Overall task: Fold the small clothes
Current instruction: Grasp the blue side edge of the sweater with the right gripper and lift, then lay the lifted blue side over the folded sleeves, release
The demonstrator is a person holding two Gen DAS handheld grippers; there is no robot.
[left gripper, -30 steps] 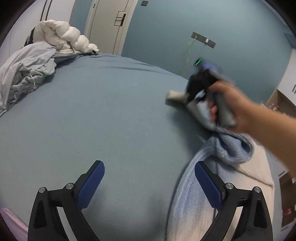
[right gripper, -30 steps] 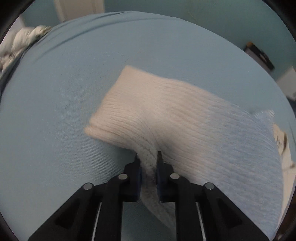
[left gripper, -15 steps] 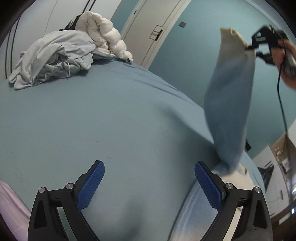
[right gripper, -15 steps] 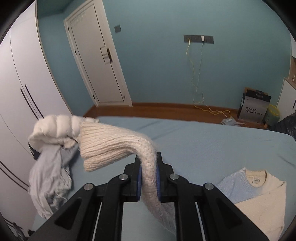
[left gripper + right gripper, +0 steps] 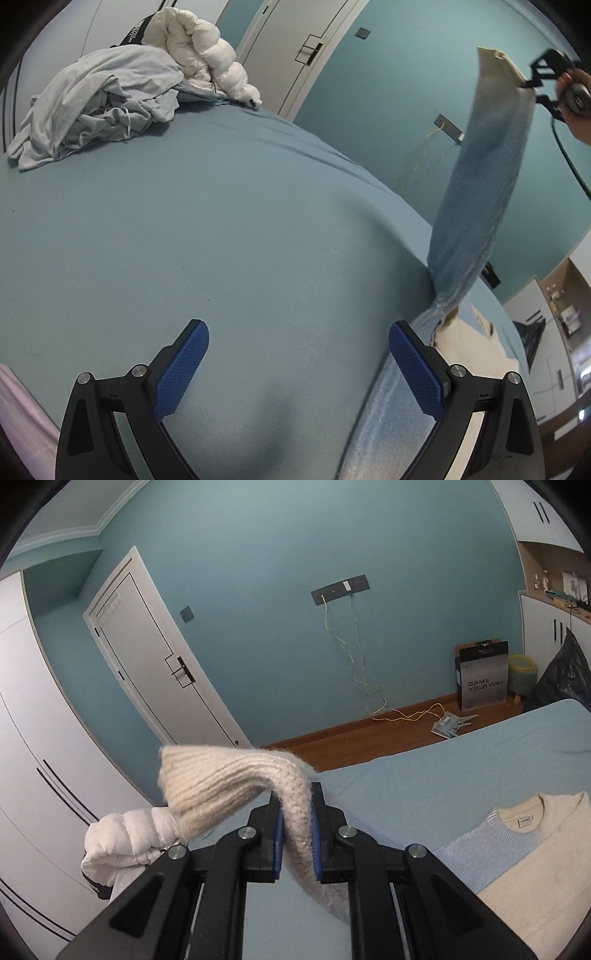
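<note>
A small blue and cream knit sweater [image 5: 524,849] lies flat on the blue bed [image 5: 221,240], at the right in both views. My right gripper [image 5: 297,834] is shut on its cream cuff [image 5: 221,786] and holds the sleeve [image 5: 480,177] stretched high above the bed. It shows in the left wrist view [image 5: 532,88] at the top right. My left gripper [image 5: 299,369] is open and empty, low over the bed. Its right finger [image 5: 417,373] is beside the sweater's blue edge [image 5: 388,417].
A pile of grey cloth [image 5: 96,107] and a white puffer jacket [image 5: 199,48] lie at the bed's far left corner. The jacket also shows in the right wrist view [image 5: 125,838]. A door [image 5: 159,664], wardrobes and a cardboard box [image 5: 480,675] stand beyond the bed.
My right gripper has lifted the sleeve from the bed high into the air, where it now holds nearly still. My left gripper stays open and has tilted its view upward.
</note>
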